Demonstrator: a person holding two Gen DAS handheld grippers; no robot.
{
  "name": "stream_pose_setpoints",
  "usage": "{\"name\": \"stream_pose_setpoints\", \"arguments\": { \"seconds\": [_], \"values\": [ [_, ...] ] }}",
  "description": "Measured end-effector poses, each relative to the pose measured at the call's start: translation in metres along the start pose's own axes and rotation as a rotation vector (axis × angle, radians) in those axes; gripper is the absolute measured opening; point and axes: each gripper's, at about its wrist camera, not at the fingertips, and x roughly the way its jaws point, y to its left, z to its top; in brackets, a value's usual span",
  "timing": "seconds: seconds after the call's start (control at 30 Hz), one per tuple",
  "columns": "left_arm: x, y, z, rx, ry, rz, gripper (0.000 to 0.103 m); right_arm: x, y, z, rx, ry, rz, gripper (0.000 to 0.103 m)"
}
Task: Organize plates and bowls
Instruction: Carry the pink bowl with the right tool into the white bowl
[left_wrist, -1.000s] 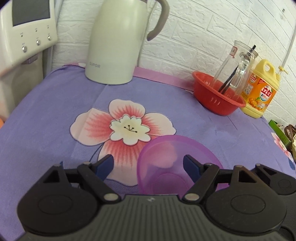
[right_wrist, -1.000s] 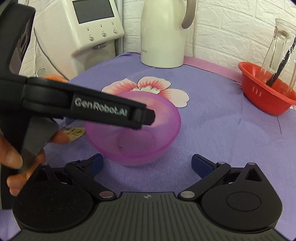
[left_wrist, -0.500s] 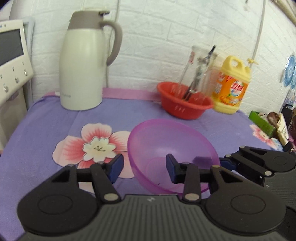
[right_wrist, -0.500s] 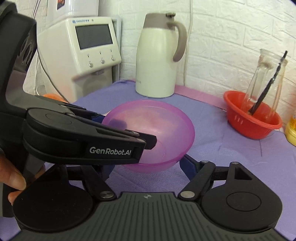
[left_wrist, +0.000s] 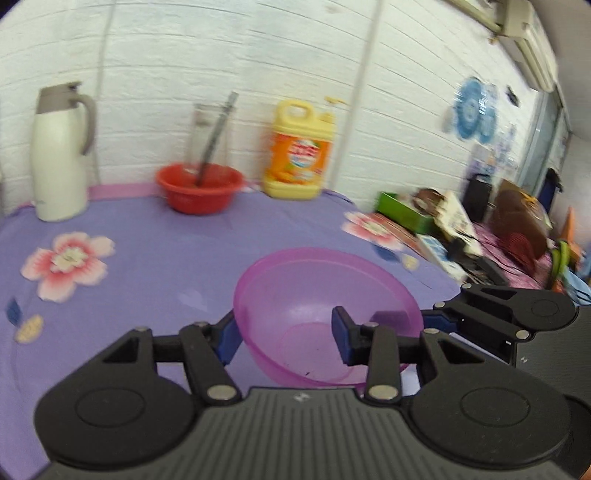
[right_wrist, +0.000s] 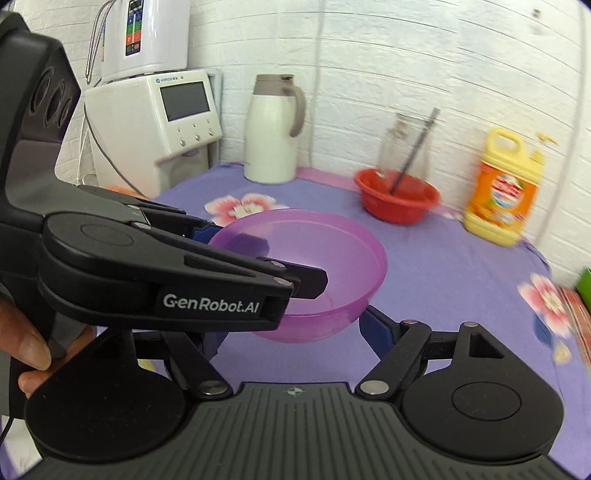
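Note:
A translucent purple bowl (left_wrist: 314, 291) hangs off the purple flowered cloth (left_wrist: 155, 266), held from two sides. My left gripper (left_wrist: 284, 332) is shut on its near left rim, one finger outside the wall and one inside. In the right wrist view the bowl (right_wrist: 332, 258) sits between the fingers of my right gripper (right_wrist: 295, 328). The right pad rests against the bowl's lower side. The left finger is partly hidden behind the left gripper's body (right_wrist: 166, 273). From the left wrist view, one right-gripper finger (left_wrist: 391, 318) shows tinted through the bowl's wall.
Along the brick wall stand a white kettle (left_wrist: 61, 151), a red basin (left_wrist: 199, 188) holding a glass bottle, and a yellow detergent jug (left_wrist: 299, 155). A white water dispenser (right_wrist: 155, 122) is at the left. Boxes and clutter (left_wrist: 461, 221) crowd the table's right end.
Both grippers closed on the bowl where it sat on the flower print. They have since carried it up and to the right, so the kettle and basin now look farther off.

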Motion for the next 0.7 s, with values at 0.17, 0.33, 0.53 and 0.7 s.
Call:
{"name": "stream_pose_setpoints", "arguments": {
  "seconds": [0.17,0.33,0.53,0.7],
  "values": [
    [0.002,-0.063,-0.048,0.026,0.069,-0.067,0.039,-0.055,-0.016,-0.059,0.077,0.047,-0.034,0.103],
    [0.004,-0.093,-0.079,0.054,0.115,-0.068,0.039,-0.072,-0.019,-0.100,0.128,0.076,-0.040,0.103],
    [0.003,-0.093,-0.090,0.049,0.115,-0.057,0.055,-0.075,-0.020,-0.122,0.142,0.052,-0.011,0.103],
    [-0.020,-0.088,-0.088,0.049,0.056,-0.054,0.093,-0.089,-0.019,-0.130,0.155,0.039,-0.011,0.103]
  ]
}}
